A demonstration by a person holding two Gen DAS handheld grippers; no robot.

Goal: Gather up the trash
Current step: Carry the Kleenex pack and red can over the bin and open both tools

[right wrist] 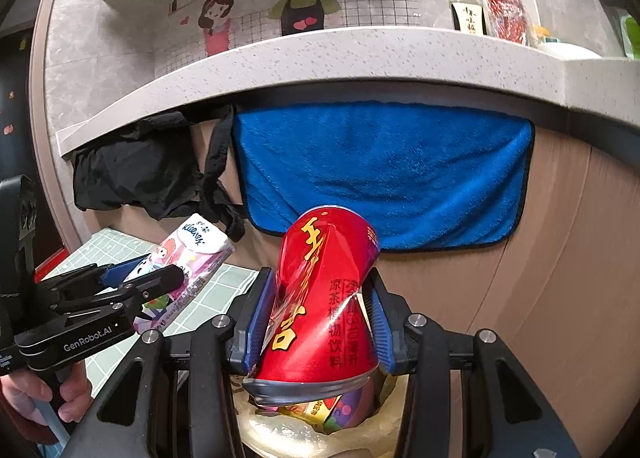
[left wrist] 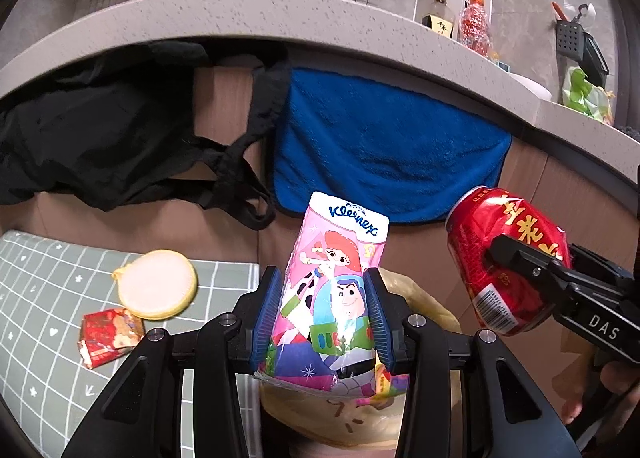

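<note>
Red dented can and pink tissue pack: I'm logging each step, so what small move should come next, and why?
Probably open both claws to drop the items. The right claw grips the red dented drink can directly above a pale-lined bin that already holds wrappers, and the left claw holds the pink Kleenex tissue pack over the same liner.

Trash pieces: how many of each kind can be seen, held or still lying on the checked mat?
Pink Kleenex tissue pack: 1
Dented red drink can: 1
Round yellow lid-like piece: 1
Crumpled red wrapper: 1
Total: 4
</note>
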